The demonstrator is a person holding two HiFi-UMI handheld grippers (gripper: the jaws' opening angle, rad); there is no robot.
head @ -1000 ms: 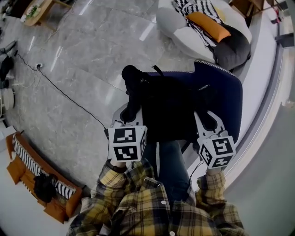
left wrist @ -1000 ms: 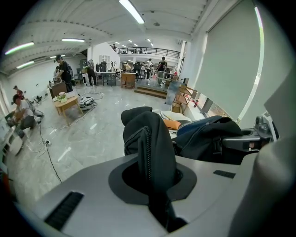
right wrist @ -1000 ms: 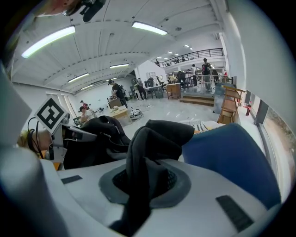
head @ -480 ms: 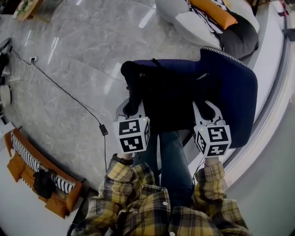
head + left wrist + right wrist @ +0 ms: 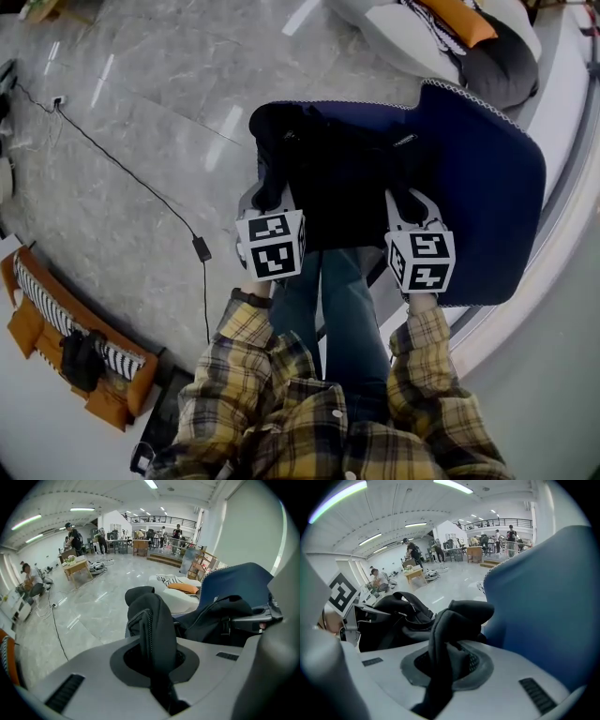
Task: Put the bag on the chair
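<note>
Since a second ago the person has come nearer: the blue chair (image 5: 487, 187) fills more of the right of the head view, and the black bag (image 5: 342, 187) hangs further over it.

Head view: the left gripper (image 5: 263, 199) and the right gripper (image 5: 413, 202) hold the bag up by its two sides; it hangs between them, just beyond the person's jeans (image 5: 349, 314) and over the chair's seat, left of the backrest; whether it rests on the seat cannot be told; on the marble floor at left a black cable (image 5: 131, 183) runs to a plug block (image 5: 201, 248); an orange sofa (image 5: 56, 323) stands near left and a white armchair (image 5: 394, 42) far right.

Left gripper view: the jaws are almost together, pinched on the padded left strap (image 5: 157, 630), which rises between them and blocks the middle; the bag's body and the chair lie to the right; people stand round tables (image 5: 77, 566) far off.

Right gripper view: the jaws are likewise clamped on the right strap (image 5: 443, 644); the chair's backrest, close on the right, hides that side; the bag's body lies left.
</note>
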